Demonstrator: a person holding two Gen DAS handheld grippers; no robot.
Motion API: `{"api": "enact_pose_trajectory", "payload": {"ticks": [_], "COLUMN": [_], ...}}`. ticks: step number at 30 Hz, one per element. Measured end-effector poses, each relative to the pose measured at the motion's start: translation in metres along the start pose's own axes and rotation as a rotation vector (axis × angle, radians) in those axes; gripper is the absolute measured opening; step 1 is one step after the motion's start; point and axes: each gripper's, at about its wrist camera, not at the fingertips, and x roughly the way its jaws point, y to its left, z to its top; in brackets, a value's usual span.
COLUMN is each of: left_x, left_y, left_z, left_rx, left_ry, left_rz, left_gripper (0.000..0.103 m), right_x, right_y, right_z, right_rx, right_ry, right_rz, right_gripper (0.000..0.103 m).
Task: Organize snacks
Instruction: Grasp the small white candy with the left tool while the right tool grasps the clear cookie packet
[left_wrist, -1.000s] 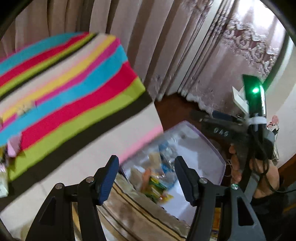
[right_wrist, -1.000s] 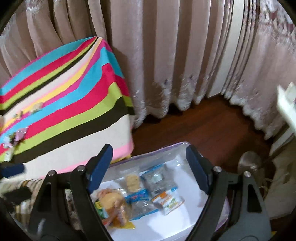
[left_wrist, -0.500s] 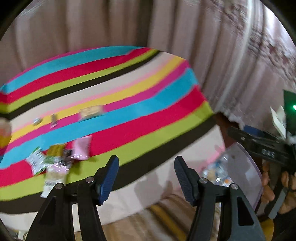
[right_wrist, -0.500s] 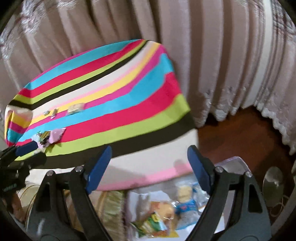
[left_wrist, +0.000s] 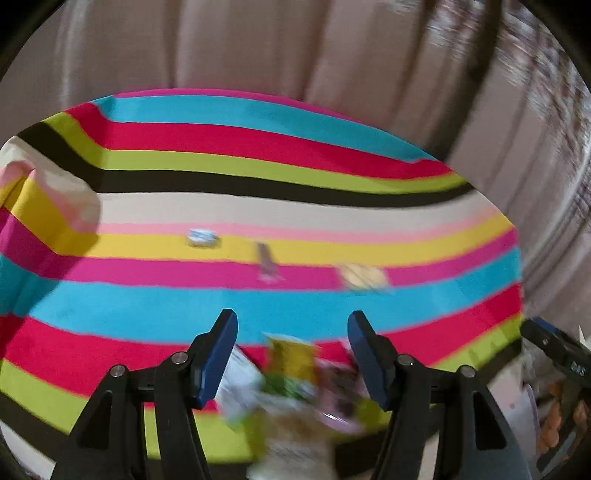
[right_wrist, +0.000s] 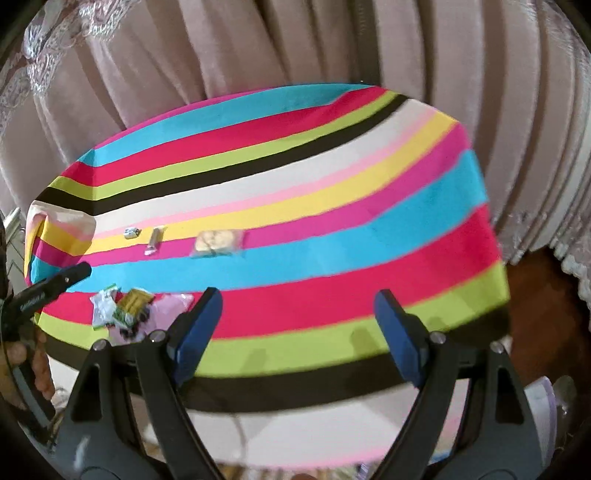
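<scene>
A table under a bright striped cloth (left_wrist: 295, 177) (right_wrist: 295, 177) carries snack packets. In the left wrist view a blurred pile of packets, white, yellow-green and pink (left_wrist: 291, 376), lies right under my open, empty left gripper (left_wrist: 293, 332). Farther off lie a small white packet (left_wrist: 201, 237), a thin dark bar (left_wrist: 266, 260) and a clear bag of biscuits (left_wrist: 364, 277). In the right wrist view my right gripper (right_wrist: 297, 306) is open and empty above the cloth's near edge; the pile (right_wrist: 127, 310), the bar (right_wrist: 154, 240) and the biscuit bag (right_wrist: 218, 242) lie to its left.
Pale pink curtains (right_wrist: 295, 48) hang behind the table. A white bin's rim (right_wrist: 543, 410) shows at the lower right of the right wrist view, with dark wood floor (right_wrist: 535, 280) beside it. The other gripper's handle (left_wrist: 554, 350) shows at the right of the left wrist view.
Both grippers have swung from the bin of snacks on the floor up and left toward the table. The left one now hangs over the pile of packets. Both stay open.
</scene>
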Motion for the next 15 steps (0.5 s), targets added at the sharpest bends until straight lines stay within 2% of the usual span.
{"api": "enact_pose_trajectory", "payload": {"ticks": [4,7,12,15], "left_x": [0.036,0.059,0.096,0.117], "left_y": [0.040,0.063,0.078,0.080], "left_z": [0.022,0.036,0.055,0.064], "left_rx": [0.011,-0.023,-0.027,-0.014], "left_ry": [0.024,0.062,0.098,0.131], "left_rz": [0.029,0.023,0.038,0.057], "left_gripper": [0.063,0.063,0.063,0.063], "right_x": [0.032,0.062,0.112,0.135], "right_y": [0.032,0.056,0.080,0.088], "right_z": [0.014,0.023,0.032,0.039], "right_rx": [-0.077,-0.163,-0.285,-0.296], "right_ry": [0.013,0.037,0.114,0.140], "right_rz": [0.023,0.032,0.044,0.050], "right_gripper": [0.086,0.086,0.086,0.086]}}
